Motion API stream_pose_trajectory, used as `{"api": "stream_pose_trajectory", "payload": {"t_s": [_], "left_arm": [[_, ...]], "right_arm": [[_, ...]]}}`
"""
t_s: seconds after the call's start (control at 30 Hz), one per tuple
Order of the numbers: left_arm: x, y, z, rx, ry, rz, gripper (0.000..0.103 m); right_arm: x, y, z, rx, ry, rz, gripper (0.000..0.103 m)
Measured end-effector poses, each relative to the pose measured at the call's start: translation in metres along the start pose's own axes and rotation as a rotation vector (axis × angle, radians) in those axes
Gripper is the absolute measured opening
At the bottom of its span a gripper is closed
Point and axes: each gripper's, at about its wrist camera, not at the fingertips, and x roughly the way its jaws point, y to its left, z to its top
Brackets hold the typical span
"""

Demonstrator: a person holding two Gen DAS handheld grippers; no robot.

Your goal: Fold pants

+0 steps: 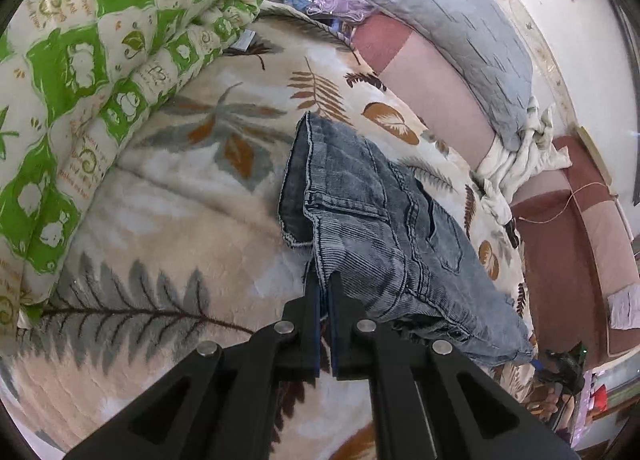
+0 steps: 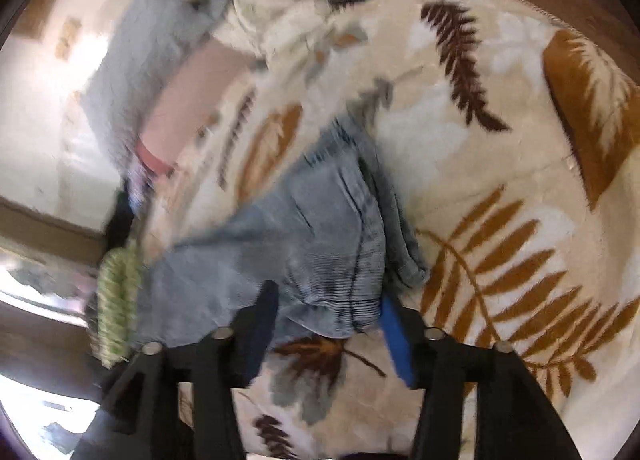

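**Folded jeans on the bed, left claw clamped on a fold, right claw spread wide**

A cream blanket (image 1: 168,195) printed with brown, orange and grey leaves covers the bed and fills most of both views. Along its left edge in the left wrist view lies a rolled quilt (image 1: 80,71) in green and white checks. At the head of the bed a grey pillow (image 1: 452,35) leans over a pink and maroon headboard (image 1: 432,95), with a crumpled white cloth (image 1: 516,163) beside the pillow's lower end.

The jeans (image 1: 384,227) lie in the middle of the blanket, doubled over into a thick blue bundle, with a back pocket and a frayed hem showing on top. In the right wrist view the jeans (image 2: 312,236) appear blurred, layered in several folds.

The left gripper (image 1: 325,280) is clenched on the near edge of the jeans: its two black fingers stand almost together with denim pinched between them.

The right gripper (image 2: 326,312) is released. Its fingers, one dark (image 2: 262,324) and one with a bright blue pad, stand wide apart on either side of the bundle's near end; whether they touch the cloth cannot be told through the blur.
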Motion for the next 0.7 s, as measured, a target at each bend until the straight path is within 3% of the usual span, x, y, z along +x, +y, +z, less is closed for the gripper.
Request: {"api": "stream_pose_trajectory", "payload": {"t_s": [0.03,0.13,0.23,0.37,0.43,0.5,0.57,0.63,0.7], "left_arm": [[0.0,-0.001,0.001,0.007,-0.002,0.004,0.003],[-0.001,-0.007,0.003,0.017,-0.01,0.019,0.003],[-0.001,-0.007,0.002,0.011,-0.012,0.018,0.003],[0.001,-0.003,0.002,-0.006,-0.001,0.01,0.003],[0.002,-0.003,0.001,-0.005,0.003,0.014,0.003],[0.002,-0.004,0.001,-0.006,0.001,0.013,0.003],[0.002,-0.003,0.001,-0.011,0.0,0.008,0.003],[0.003,-0.002,0.0,-0.018,0.002,0.004,0.003],[0.003,-0.001,-0.001,-0.028,0.003,-0.002,0.003]], "right_arm": [[-0.007,0.0,0.003,0.004,-0.028,0.016,0.065],[-0.02,0.003,0.014,0.027,-0.075,0.065,0.068],[-0.008,0.011,0.018,0.026,-0.032,0.001,0.068],[0.007,0.01,0.015,0.037,-0.02,-0.151,0.068],[0.011,0.003,0.015,0.06,-0.013,-0.163,0.068],[0.017,-0.004,0.015,0.091,0.01,-0.121,0.068],[0.024,-0.004,0.015,0.091,0.023,-0.104,0.061],[0.027,0.003,0.016,0.05,0.005,-0.126,0.028],[0.026,0.018,0.02,-0.013,-0.024,-0.155,0.019]]}}
